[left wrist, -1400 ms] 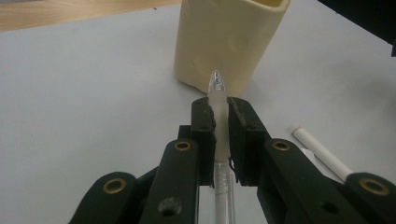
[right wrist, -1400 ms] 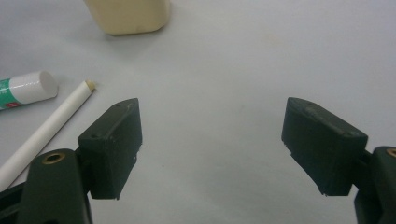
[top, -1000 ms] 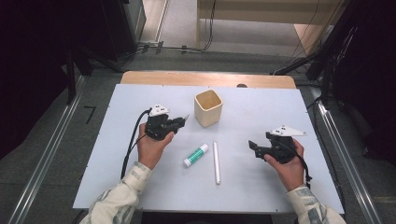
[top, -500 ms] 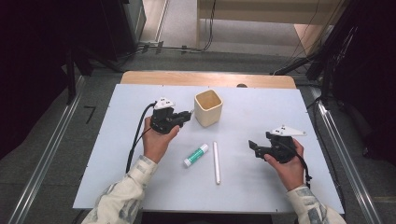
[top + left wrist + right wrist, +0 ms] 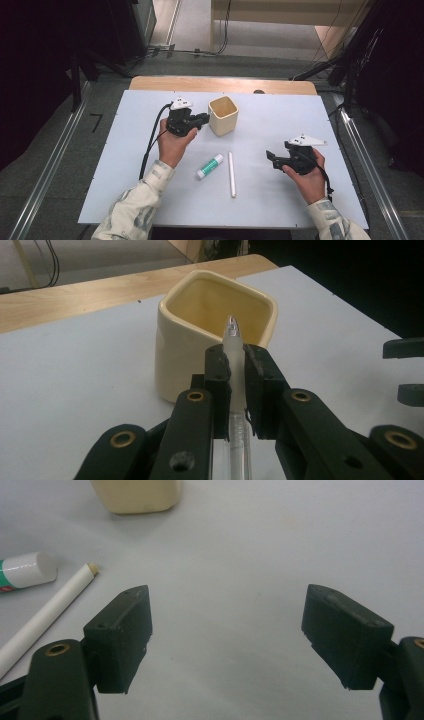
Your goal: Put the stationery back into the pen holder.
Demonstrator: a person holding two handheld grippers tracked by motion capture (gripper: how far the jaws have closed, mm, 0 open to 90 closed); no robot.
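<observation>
My left gripper (image 5: 202, 119) is shut on a clear pen (image 5: 234, 347), whose tip points at the rim of a cream square cup (image 5: 180, 340). In the high view that gripper hangs just left of the cup (image 5: 223, 115). A green-and-white glue stick (image 5: 210, 166) and a white stick (image 5: 232, 174) lie on the table in front of the cup. My right gripper (image 5: 271, 157) rests at the right, open with nothing between its jaws (image 5: 227, 635). The right gripper view has the glue stick (image 5: 25, 570), the white stick (image 5: 45, 615) and the cup's base (image 5: 137, 495) ahead.
The white tabletop (image 5: 280, 120) has a wooden strip (image 5: 220, 83) along its far edge. Metal rails run down both sides of the table. A black cable (image 5: 150, 145) trails from the left gripper toward the near left.
The left hand has carried its gripper and the pen away from me and to the right, up beside the cup. The right hand has stayed put.
</observation>
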